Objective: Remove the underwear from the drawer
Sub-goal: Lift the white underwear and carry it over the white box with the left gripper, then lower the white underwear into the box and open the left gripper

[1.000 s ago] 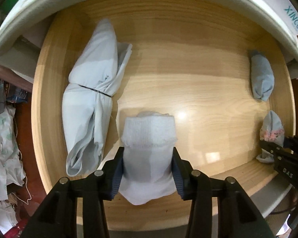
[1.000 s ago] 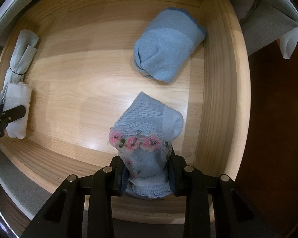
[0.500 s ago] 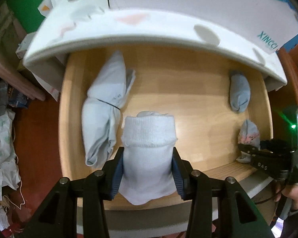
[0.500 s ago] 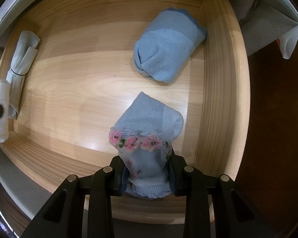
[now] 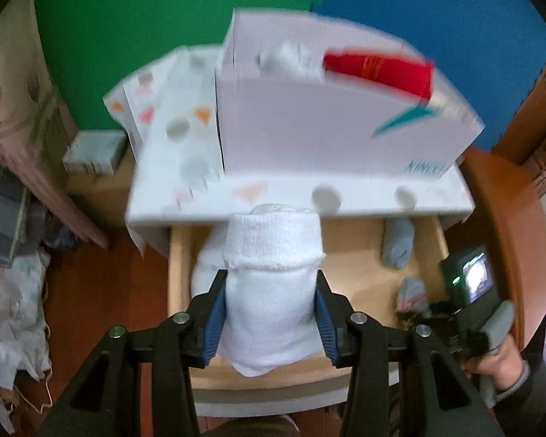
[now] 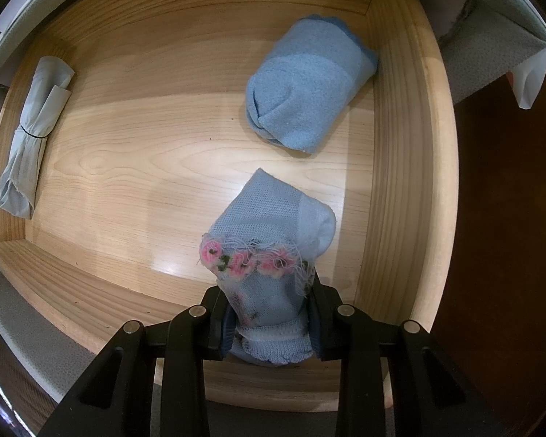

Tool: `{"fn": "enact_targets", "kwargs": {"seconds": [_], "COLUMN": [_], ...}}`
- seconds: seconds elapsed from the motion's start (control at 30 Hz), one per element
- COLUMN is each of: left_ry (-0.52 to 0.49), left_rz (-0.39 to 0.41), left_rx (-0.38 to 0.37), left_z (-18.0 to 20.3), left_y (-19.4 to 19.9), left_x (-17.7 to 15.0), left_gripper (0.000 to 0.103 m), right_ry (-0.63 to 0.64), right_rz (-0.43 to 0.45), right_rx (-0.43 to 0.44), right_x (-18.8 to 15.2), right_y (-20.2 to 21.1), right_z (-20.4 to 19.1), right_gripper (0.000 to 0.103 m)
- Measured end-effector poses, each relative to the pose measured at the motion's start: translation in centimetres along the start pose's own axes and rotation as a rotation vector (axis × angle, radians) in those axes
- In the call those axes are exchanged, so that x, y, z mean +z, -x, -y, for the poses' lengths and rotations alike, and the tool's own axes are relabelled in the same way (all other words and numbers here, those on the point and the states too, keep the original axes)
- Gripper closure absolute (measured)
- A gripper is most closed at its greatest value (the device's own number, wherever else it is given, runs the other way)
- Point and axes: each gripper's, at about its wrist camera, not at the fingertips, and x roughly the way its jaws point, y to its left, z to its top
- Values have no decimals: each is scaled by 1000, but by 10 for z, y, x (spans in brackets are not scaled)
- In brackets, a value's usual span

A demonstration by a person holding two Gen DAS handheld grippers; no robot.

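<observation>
My left gripper [image 5: 269, 311] is shut on a rolled white bundle [image 5: 271, 291] and holds it high above the open wooden drawer [image 5: 176, 266]. My right gripper [image 6: 269, 318] is shut on a light blue bundle with pink flower trim [image 6: 269, 251], low inside the drawer [image 6: 134, 153] near its front right corner. In the left wrist view the right gripper [image 5: 418, 309] shows at the drawer's right with a hand on its handle. A rolled blue bundle [image 6: 309, 83] lies at the back right. A pale tied bundle [image 6: 29, 138] lies along the left wall.
A white box [image 5: 338, 127] with a red item [image 5: 378, 71] in it stands on the patterned cabinet top [image 5: 185, 153] above the drawer. Green and blue mats stand behind. Cloth and clutter [image 5: 7, 284] lie on the floor at the left.
My left gripper has risen out of the drawer with the white bundle, and the cabinet top and box have come into view. The right gripper and its bundle have stayed put.
</observation>
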Motion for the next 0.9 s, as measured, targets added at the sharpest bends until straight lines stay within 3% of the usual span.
{"fn": "enact_targets", "kwargs": {"seconds": [0.17, 0.37, 0.73, 0.9], "left_ry": [-10, -25, -24, -32], "left_rz": [128, 232, 268, 215], "left_rx": [12, 46, 78, 95], "left_z": [4, 18, 36, 44], "left_y": [49, 72, 51, 20], "left_x": [31, 73, 144, 163], "left_gripper": [59, 58, 58, 58], "right_ry": [1, 1, 8, 9], "right_rz": [0, 0, -3, 0], "right_rx": [0, -1, -4, 1], "right_x": [0, 1, 2, 1], "right_y": [0, -1, -1, 0], "right_z": [0, 0, -1, -1], "right_gripper": [75, 75, 75, 75]}}
